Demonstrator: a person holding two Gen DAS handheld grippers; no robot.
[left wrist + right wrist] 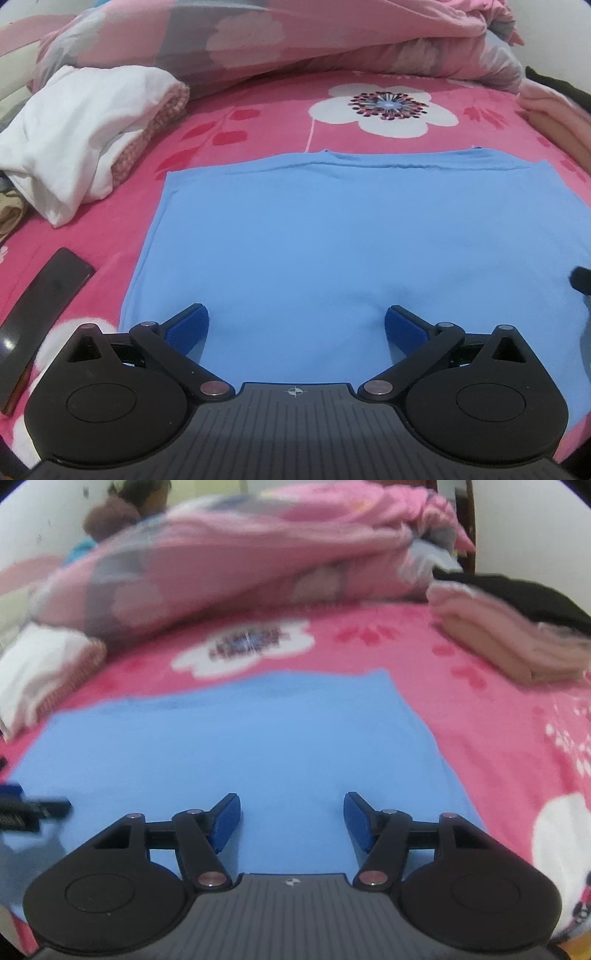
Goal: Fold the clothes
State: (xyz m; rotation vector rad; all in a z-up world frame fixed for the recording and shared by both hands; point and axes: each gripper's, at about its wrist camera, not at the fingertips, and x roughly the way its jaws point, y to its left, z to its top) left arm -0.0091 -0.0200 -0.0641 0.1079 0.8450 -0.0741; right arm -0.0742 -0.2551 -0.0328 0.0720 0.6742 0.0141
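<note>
**Both grippers released over the folded blue garment**

From the left wrist camera I see my left gripper (pixel 297 326) tilted down over the near edge of the blue garment (pixel 332 236), jaws spread wide with nothing between the blue pads (pixel 192 328); the garment lies flat and folded at the middle of the bed (pixel 258 122), which wears a pink flowered sheet; a bunched pink quilt (pixel 258 37) runs along the far edge; a white crumpled cloth (pixel 77 133) sits near the left edge, and a dark flat phone-like slab (pixel 44 299) lies at the near left corner, well clear of the garment.

From the right wrist camera, blurred, my right gripper (pixel 291 819) hangs over the same garment's (pixel 240 738) near right part, jaws apart and empty; the left gripper's tip (pixel 29 810) shows at the left; folded pink clothes (pixel 509 646) rest by the right edge, a black garment (pixel 517 590) behind them.
</note>
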